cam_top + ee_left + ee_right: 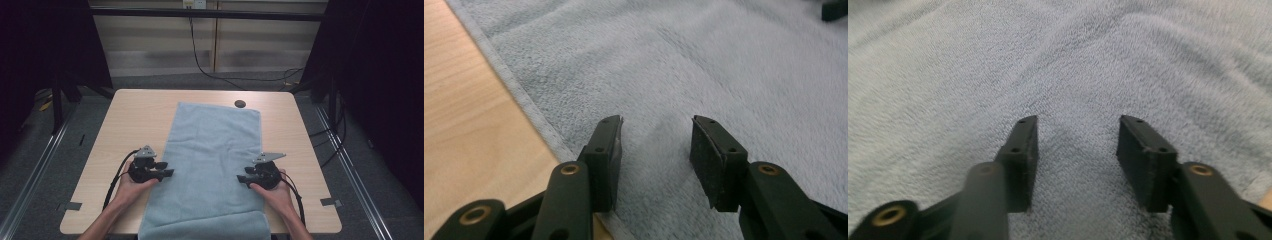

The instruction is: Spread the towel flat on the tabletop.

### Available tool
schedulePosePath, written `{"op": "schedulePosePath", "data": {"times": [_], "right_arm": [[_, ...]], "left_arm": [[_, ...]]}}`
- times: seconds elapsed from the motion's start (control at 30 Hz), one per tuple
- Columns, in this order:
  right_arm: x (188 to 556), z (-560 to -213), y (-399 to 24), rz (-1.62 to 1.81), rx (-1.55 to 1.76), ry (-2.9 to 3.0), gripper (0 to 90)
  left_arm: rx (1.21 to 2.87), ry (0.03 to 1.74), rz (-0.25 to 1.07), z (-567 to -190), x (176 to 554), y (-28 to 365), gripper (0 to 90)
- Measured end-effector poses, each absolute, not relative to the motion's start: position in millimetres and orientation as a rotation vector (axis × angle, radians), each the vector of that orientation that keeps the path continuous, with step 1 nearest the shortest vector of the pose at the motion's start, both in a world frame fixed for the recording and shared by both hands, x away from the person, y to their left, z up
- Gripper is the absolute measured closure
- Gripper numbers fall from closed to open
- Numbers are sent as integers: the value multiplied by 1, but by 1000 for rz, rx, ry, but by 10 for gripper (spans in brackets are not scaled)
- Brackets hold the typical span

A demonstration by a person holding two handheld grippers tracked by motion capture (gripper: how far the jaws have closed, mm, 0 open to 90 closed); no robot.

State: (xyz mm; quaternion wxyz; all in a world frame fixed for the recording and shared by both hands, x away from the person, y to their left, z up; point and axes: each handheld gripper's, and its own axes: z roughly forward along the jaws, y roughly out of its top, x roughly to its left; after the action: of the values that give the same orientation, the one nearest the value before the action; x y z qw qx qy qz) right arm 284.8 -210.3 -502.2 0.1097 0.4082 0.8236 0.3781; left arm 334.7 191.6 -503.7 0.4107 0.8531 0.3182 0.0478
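Nearest to me, the towel's [210, 165] near hem hangs over the near edge of the table [125, 115], between my two forearms. It is a light blue-grey towel, spread flat and lengthwise down the middle of the wooden top, its far end reaching almost to the far edge.

On the left, my left hand [131, 187] holds the left gripper [169, 173] at the towel's left edge, pointing right across the cloth. From the left gripper view I see its jaws apart, with nothing clamped; bare terry shows in the gap, and the hem runs just under the left jaw with wood beyond it. A black cable trails from it back toward the near left.

Far off in the middle, a dark round grommet hole [240, 104] sits in the table just past the towel's far right corner, clear of my work.

On the right, my right hand [272, 192] brings the right gripper [241, 179] over the towel's right edge, pointing left. Its jaws stand apart too, gripping nothing, with cloth alone between the pads [1143, 160]. Nothing stands between the two grippers except flat towel.
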Motion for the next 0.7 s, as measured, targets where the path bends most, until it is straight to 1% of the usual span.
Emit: {"op": "schedulePosePath", "data": {"times": [0.03,0.07,0.1,0.17,0.2,0.27,0.3,0.37,0.43,0.53,0.6,0.63,0.7], "right_arm": [[280,-502,-207,1053,1146,2423,546],[280,-502,-207,1053,1146,2423,546],[277,-501,-204,1016,1120,2420,579],[271,-501,-203,1021,1112,2422,685],[265,-502,-202,1030,1089,2423,781],[261,-501,-203,1041,1086,2435,819],[261,-501,-203,1041,1086,2435,819],[257,-501,-205,1068,1091,2456,837],[246,-500,-207,1091,1088,2494,840],[237,-498,-207,1069,1077,2523,841],[220,-497,-210,1120,1097,2565,841],[220,-497,-210,1120,1097,2565,841],[205,-497,-213,1143,1093,2593,841]], "left_arm": [[2162,778,124,-503,327,191,558],[2162,778,124,-503,327,191,569],[2168,765,132,-503,323,191,569],[2161,758,123,-504,316,194,605],[2166,755,119,-504,312,195,676],[2156,750,82,-504,304,199,741],[2160,741,68,-504,300,202,741],[2160,725,29,-504,291,205,771],[2172,712,2,-503,283,207,794],[2176,699,-44,-502,267,207,795],[2193,669,-75,-501,254,208,795],[2199,663,-97,-500,248,209,795],[2196,656,-130,-500,238,211,793]]}}
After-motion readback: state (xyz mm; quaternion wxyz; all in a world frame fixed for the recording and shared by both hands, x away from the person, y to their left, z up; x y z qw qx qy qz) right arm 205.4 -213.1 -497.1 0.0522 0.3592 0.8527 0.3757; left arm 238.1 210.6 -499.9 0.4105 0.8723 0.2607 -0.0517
